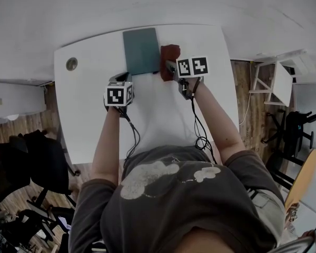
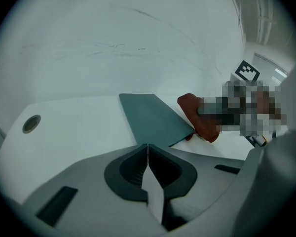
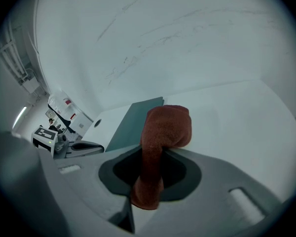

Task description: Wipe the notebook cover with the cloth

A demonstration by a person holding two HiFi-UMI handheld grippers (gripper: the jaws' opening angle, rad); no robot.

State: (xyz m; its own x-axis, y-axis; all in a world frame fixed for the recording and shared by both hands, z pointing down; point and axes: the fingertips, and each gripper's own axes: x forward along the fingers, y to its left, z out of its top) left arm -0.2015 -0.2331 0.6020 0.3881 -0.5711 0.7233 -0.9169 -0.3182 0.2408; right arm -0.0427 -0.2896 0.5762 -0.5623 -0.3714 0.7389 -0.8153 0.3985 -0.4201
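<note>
**A:** Notebook (image 1: 142, 50) first. Where was it lying?

**B:** Flat and closed at the far side of the white table (image 1: 89, 104), with its dark green cover facing up.

**A:** And the cloth?

**B:** The rust-red cloth (image 3: 165, 127) was pinched in the right gripper (image 3: 150, 181). The fingers were clamped on one end, and the rest rose in a soft fold beyond them. In the head view it sat right at the notebook's right edge. I couldn't tell whether it touched the cover.

**A:** The other hand?

**B:** The left gripper (image 2: 148, 149) was near the notebook's near-left corner. Its fingers were pressed together with nothing between them.

**A:** How did you judge the handling?

**B:** The cloth looked light and limp, so it would probably bunch. Gripping it by one end left a loose pad to drag across the cover. The notebook looked thin and light, and a smooth cover on a smooth table seemed likely to slide under a stroke. I thought it was best steadied by pressing down on a near corner rather than by gripping it.
</note>
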